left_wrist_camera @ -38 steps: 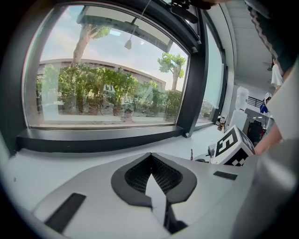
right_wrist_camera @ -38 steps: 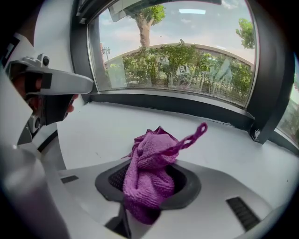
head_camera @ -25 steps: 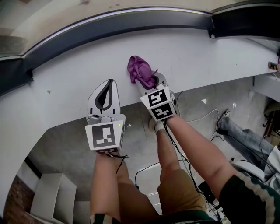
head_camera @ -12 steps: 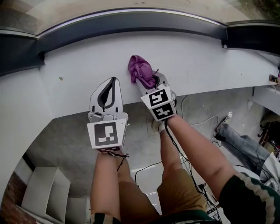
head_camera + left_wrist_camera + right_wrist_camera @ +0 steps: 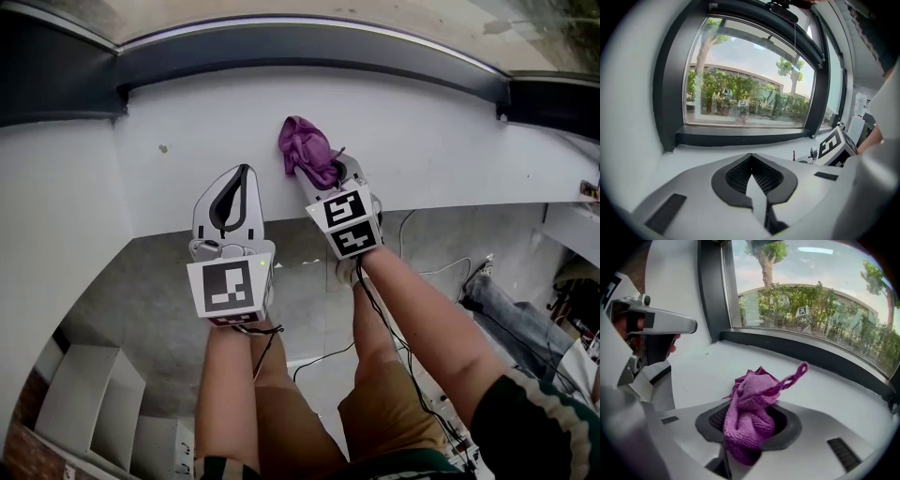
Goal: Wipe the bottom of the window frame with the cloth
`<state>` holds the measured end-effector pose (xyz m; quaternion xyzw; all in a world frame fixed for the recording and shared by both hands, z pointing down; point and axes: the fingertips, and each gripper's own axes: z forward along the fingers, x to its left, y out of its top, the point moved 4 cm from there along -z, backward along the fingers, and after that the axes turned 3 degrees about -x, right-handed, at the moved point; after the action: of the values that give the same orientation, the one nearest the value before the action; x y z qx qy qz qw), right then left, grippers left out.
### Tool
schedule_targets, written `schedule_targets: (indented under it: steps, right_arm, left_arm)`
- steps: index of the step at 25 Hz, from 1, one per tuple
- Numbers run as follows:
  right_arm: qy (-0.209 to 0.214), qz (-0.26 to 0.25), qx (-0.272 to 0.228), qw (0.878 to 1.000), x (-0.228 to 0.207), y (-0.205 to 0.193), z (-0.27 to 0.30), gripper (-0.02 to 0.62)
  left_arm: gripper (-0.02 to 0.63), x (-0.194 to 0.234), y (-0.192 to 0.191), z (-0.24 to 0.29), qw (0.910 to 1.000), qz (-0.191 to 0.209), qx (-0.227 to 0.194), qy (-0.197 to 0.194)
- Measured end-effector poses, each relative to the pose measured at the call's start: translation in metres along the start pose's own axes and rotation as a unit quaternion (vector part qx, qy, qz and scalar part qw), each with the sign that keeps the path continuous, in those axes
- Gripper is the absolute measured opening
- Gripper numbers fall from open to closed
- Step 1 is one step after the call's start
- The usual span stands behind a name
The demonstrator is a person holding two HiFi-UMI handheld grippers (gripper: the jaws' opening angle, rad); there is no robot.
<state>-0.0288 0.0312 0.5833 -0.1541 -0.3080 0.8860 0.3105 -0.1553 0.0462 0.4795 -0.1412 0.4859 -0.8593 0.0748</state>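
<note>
Clamping cloth point(image 5: 307, 150), right hand-held gripper point(image 5: 323, 176) over sill point(image 5: 450, 141), short of frame point(image 5: 309, 49).

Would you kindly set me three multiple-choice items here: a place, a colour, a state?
1. Where is the cloth? A in the left gripper; B in the right gripper; C in neither gripper.
2. What colour is the cloth? A yellow; B white; C purple.
3. How do the left gripper's jaws stand? A wide apart; B together, on nothing; C shut on the cloth.
Key: 1 B, the right gripper view shows it bunched between those jaws; 2 C, it is purple in both views; 3 B, their tips meet with nothing between.
</note>
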Motion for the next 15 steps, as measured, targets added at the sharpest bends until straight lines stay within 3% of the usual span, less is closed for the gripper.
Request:
schedule_targets:
  steps: [15]
  right_arm:
    - [0.041,-0.039,-0.007,0.998,0.080,0.042,0.042,0.153]
  left_arm:
    - [0.006,0.082,-0.008,-0.046,0.9984,-0.013,-0.006,0.056]
